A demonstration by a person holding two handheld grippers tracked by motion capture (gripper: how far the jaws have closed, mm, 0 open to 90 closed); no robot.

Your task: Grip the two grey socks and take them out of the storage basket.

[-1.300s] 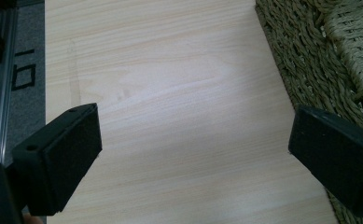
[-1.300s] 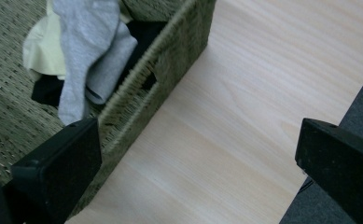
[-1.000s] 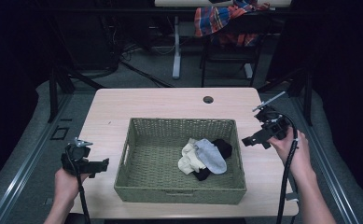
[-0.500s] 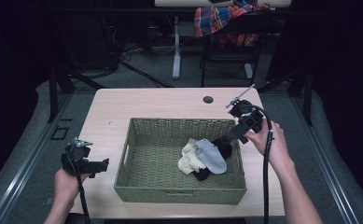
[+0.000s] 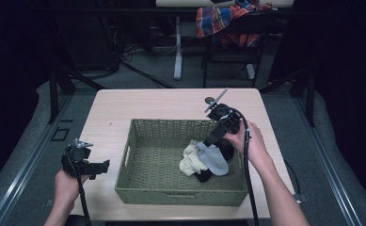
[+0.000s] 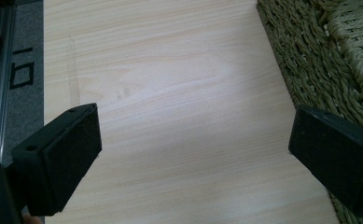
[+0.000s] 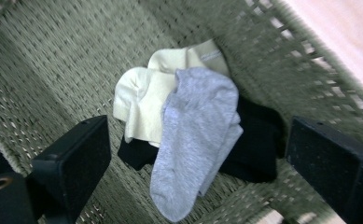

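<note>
- Your left gripper (image 5: 104,165): jaws spread wide, nothing between them. It hovers over bare pale wood table (image 6: 170,93), the woven green-grey wicker basket (image 6: 319,60) just past its right finger.
- Your right gripper (image 7: 198,163): jaws have just been narrowing slightly but are released. The grey ankle sock (image 7: 195,135) lies below and between the fingers, untouched, atop the cream sock (image 7: 139,102) and black sock (image 7: 258,140).
- Risk: closing from here could pinch the black or cream sock along with the grey, since they overlap.
- The right gripper view reveals the sock layering; the high view gives the pile's place against the basket's right wall.
</note>
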